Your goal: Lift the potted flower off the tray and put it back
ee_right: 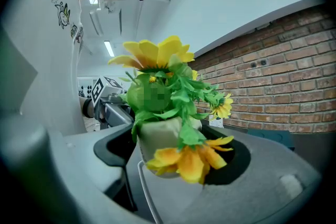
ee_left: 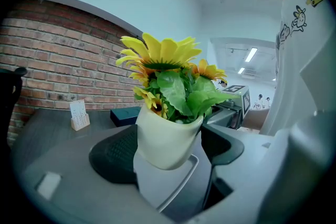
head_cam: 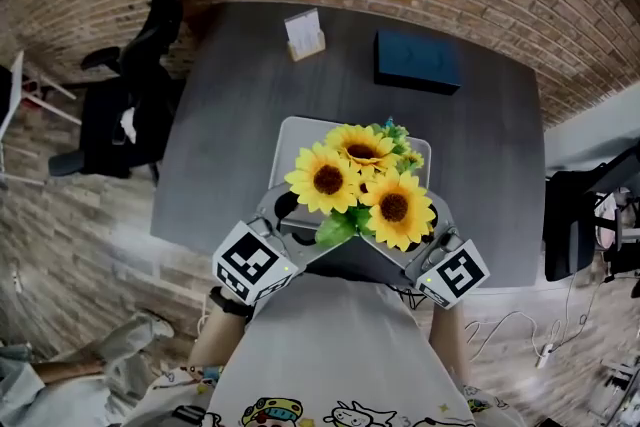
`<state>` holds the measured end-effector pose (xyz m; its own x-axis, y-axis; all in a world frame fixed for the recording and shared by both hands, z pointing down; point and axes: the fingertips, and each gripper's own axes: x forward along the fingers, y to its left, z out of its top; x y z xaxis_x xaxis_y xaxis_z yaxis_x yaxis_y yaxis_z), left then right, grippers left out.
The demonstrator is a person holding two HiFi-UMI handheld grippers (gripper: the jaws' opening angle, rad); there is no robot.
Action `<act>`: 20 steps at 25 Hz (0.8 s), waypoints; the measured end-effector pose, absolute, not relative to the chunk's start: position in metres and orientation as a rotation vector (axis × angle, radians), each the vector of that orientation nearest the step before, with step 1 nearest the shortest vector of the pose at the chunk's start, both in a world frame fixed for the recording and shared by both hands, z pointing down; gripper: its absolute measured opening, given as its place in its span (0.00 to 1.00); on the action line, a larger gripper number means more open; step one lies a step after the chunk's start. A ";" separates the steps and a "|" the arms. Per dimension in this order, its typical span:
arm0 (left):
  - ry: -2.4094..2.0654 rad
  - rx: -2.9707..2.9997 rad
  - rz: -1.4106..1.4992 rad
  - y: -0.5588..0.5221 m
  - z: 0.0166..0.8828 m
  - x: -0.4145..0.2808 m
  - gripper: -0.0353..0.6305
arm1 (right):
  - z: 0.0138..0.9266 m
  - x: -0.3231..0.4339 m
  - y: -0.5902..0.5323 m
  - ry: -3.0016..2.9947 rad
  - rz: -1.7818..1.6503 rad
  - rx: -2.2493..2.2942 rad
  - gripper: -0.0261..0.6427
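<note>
A cream pot (ee_left: 168,139) of yellow sunflowers (head_cam: 355,180) sits over the grey tray (head_cam: 300,137) near the table's front edge. My left gripper (head_cam: 290,215) reaches in from the left and my right gripper (head_cam: 435,230) from the right. In the left gripper view the black pads (ee_left: 118,155) lie against both sides of the pot, with the left gripper (ee_left: 170,149) shut on it. The right gripper view shows the same pot (ee_right: 160,136) inside the right gripper (ee_right: 173,155), a drooping bloom hiding the far pad. The pot's base seems just above the tray (ee_left: 173,191).
The dark table (head_cam: 480,175) carries a small card stand (head_cam: 304,35) and a dark blue box (head_cam: 417,60) at its far side. An office chair (head_cam: 140,95) stands to the left, and a brick wall rises behind. Cables lie on the floor at right.
</note>
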<state>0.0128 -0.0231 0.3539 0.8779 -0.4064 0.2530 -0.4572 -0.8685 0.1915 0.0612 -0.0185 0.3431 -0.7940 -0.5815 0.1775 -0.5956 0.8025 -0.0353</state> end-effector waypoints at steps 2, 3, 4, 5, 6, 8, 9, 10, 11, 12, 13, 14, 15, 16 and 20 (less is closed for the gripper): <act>-0.656 2.802 0.303 -0.023 0.354 0.013 0.65 | 0.343 0.061 -0.018 -2.833 0.136 0.930 0.62; -0.656 2.801 0.305 -0.023 0.354 0.013 0.65 | 0.343 0.061 -0.018 -2.833 0.137 0.931 0.62; -0.656 2.801 0.306 -0.023 0.354 0.013 0.65 | 0.343 0.061 -0.018 -2.833 0.138 0.931 0.62; -0.656 2.800 0.308 -0.023 0.354 0.013 0.65 | 0.344 0.061 -0.018 -2.832 0.140 0.932 0.62; -0.656 2.799 0.311 -0.023 0.354 0.013 0.65 | 0.345 0.061 -0.018 -2.830 0.141 0.931 0.62; -0.656 2.800 0.315 -0.023 0.356 0.013 0.65 | 0.346 0.061 -0.019 -2.825 0.140 0.927 0.62; -0.657 2.799 0.319 -0.024 0.356 0.013 0.65 | 0.346 0.061 -0.019 -2.822 0.139 0.924 0.62; -0.658 2.798 0.321 -0.024 0.356 0.013 0.65 | 0.346 0.061 -0.019 -2.821 0.138 0.922 0.62; -0.658 2.797 0.320 -0.023 0.356 0.013 0.65 | 0.346 0.061 -0.019 -2.822 0.138 0.920 0.62; -0.659 2.796 0.318 -0.023 0.356 0.013 0.65 | 0.346 0.061 -0.019 -2.823 0.138 0.919 0.62; -0.662 2.797 0.316 -0.023 0.356 0.012 0.65 | 0.346 0.061 -0.019 -2.825 0.139 0.918 0.62; -0.665 2.798 0.316 -0.023 0.356 0.012 0.65 | 0.346 0.061 -0.019 -2.826 0.139 0.917 0.62; -0.668 2.798 0.317 -0.024 0.356 0.012 0.65 | 0.345 0.061 -0.019 -2.826 0.139 0.915 0.62; -0.670 2.797 0.318 -0.024 0.356 0.012 0.65 | 0.345 0.061 -0.019 -2.827 0.138 0.913 0.62; -0.680 2.789 0.317 -0.023 0.356 0.012 0.65 | 0.345 0.061 -0.019 -2.830 0.141 0.900 0.62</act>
